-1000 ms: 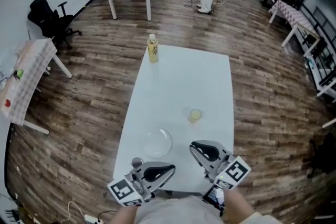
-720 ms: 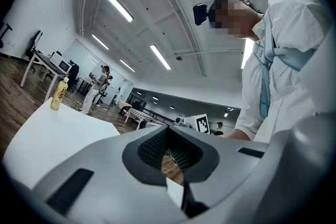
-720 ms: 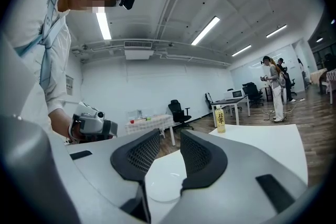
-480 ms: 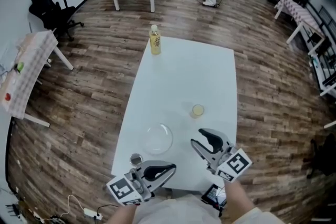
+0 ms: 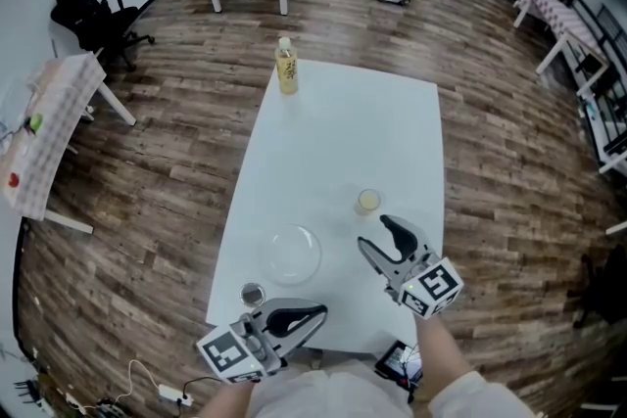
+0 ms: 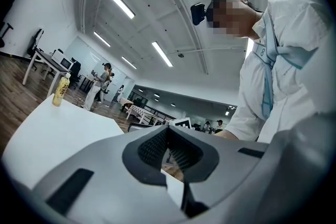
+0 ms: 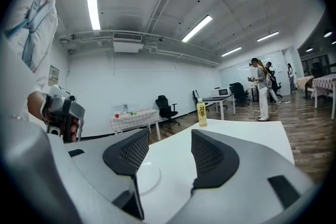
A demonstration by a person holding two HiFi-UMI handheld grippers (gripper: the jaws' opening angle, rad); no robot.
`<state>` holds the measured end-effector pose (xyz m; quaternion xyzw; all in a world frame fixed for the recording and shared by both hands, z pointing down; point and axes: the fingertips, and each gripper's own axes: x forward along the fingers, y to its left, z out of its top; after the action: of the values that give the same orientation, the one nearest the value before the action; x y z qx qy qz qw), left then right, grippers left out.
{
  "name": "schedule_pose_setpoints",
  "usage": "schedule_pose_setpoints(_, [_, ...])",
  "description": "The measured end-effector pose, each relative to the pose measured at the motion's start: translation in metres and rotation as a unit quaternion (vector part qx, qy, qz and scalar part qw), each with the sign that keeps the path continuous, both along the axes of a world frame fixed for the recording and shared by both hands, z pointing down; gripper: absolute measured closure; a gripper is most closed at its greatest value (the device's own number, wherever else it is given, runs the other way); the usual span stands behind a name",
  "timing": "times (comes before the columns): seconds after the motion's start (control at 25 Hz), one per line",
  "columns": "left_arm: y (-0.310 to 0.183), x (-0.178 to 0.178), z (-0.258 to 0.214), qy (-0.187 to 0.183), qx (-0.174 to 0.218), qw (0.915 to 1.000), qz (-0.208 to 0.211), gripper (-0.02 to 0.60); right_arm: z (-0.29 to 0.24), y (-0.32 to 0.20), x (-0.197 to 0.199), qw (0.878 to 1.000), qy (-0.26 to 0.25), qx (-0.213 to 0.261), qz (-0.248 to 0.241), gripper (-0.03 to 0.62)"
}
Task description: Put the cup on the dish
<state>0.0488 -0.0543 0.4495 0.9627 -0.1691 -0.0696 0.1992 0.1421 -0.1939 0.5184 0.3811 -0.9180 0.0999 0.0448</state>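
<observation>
At the left, the left gripper (image 5: pixel 317 314) rests low at the near edge of the long white table (image 5: pixel 343 132). It has not moved. Its two jaws are pressed together with nothing in them.

Just beside it is a small round grey thing (image 5: pixel 253 294). I cannot tell what it is.

Next is the round clear glass dish (image 5: pixel 294 254). It is empty.

To the right of the dish, and a bit farther away, stands the small clear cup with yellow drink in it (image 5: pixel 367 202). It is on the table, not on the dish, and nothing touches it.

Then comes the right gripper (image 5: pixel 373 232). This is what changed. A moment ago its jaws were closed and it was nearer to the person. Now it has moved forward, close to the cup, and its jaws are opening. Nothing is between them yet. I think it is getting ready to take the cup, so the job has only just started.

Far back stands a tall yellow bottle with a white cap (image 5: pixel 286 69).

Counting: two grippers, one dish, one cup, one bottle, one small round thing.
</observation>
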Motion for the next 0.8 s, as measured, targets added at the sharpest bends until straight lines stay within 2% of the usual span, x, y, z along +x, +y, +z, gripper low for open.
schedule_pose_setpoints(0.28, [-0.003, 0.001, 0.000, -0.002, 0.001, 1.0000, 0.001, 0.580, 0.018, -0.016, 0.005, 1.000, 0.005, -0.011, 0.019, 0.329])
schedule_pose_setpoints(0.8, [-0.009, 0.003, 0.002, -0.009, -0.007, 0.9999, 0.001, 0.580, 0.066, -0.049, 0.020, 0.996, 0.052, -0.045, 0.053, 0.310])
